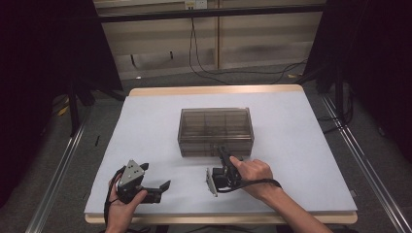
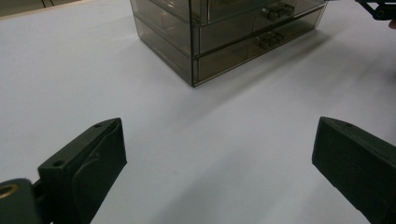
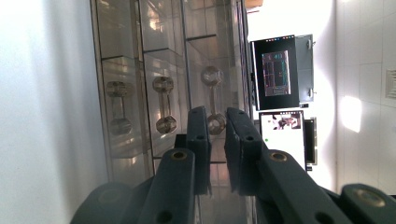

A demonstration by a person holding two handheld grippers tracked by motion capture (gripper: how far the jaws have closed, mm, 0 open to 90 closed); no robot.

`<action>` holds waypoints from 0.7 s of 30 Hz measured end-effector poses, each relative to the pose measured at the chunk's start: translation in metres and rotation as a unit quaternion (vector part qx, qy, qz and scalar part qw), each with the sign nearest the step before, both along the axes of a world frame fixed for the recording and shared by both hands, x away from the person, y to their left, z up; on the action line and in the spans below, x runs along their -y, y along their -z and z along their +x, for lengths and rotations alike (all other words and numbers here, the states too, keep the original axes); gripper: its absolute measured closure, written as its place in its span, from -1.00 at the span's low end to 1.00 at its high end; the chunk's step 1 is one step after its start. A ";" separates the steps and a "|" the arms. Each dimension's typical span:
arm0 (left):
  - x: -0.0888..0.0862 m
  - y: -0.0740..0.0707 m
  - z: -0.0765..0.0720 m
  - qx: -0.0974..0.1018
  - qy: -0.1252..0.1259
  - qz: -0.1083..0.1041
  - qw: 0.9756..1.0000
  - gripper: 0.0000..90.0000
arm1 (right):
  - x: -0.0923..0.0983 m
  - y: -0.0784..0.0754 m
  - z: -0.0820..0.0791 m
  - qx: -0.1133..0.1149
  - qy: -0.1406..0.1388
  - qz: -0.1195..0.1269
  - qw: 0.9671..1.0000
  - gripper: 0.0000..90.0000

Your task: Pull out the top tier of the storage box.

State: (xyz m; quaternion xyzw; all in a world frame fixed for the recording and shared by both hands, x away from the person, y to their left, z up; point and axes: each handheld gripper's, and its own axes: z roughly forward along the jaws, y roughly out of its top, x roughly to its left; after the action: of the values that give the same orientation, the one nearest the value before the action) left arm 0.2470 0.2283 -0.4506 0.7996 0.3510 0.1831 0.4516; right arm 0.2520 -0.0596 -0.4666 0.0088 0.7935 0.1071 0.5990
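Note:
A smoky see-through drawer box (image 1: 215, 128) stands in the middle of the white table sheet (image 1: 291, 145). My right gripper (image 1: 221, 151) is rolled on its side against the box front. In the right gripper view its jaws stand almost together, and my right gripper (image 3: 217, 116) pinches the lower end of the top drawer's handle (image 3: 213, 95). Two more handles (image 3: 163, 105) show lower on the box front (image 3: 140, 70). My left gripper (image 1: 155, 175) rests near the front left of the table. It is my left gripper (image 2: 219, 154) that stands wide open over bare sheet, facing the box (image 2: 224, 28).
The table's wooden edge (image 1: 214, 90) runs along the back, with cables (image 1: 204, 68) on the floor beyond. Metal rails (image 1: 58, 170) flank the table on both sides. Two monitors (image 3: 280, 74) appear past the box in the right gripper view.

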 end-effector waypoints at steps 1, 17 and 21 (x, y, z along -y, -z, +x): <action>0.000 0.000 0.000 0.000 0.000 0.001 1.000 -0.94 | 0.000 -0.001 0.000 0.000 -0.003 -0.004 1.000 0.81; 0.000 0.000 0.000 0.000 0.000 0.004 1.000 -0.94 | -0.001 -0.008 -0.012 -0.012 -0.009 0.007 1.000 1.00; -0.001 0.000 0.001 0.000 0.001 0.003 1.000 -0.93 | -0.001 -0.006 -0.012 0.002 -0.020 0.002 1.000 0.87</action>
State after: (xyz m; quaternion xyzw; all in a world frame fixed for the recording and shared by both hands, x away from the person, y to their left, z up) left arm 0.2475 0.2289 -0.4507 0.8013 0.3494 0.1839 0.4495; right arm 0.2401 -0.0589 -0.4606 -0.0062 0.7924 0.1203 0.5980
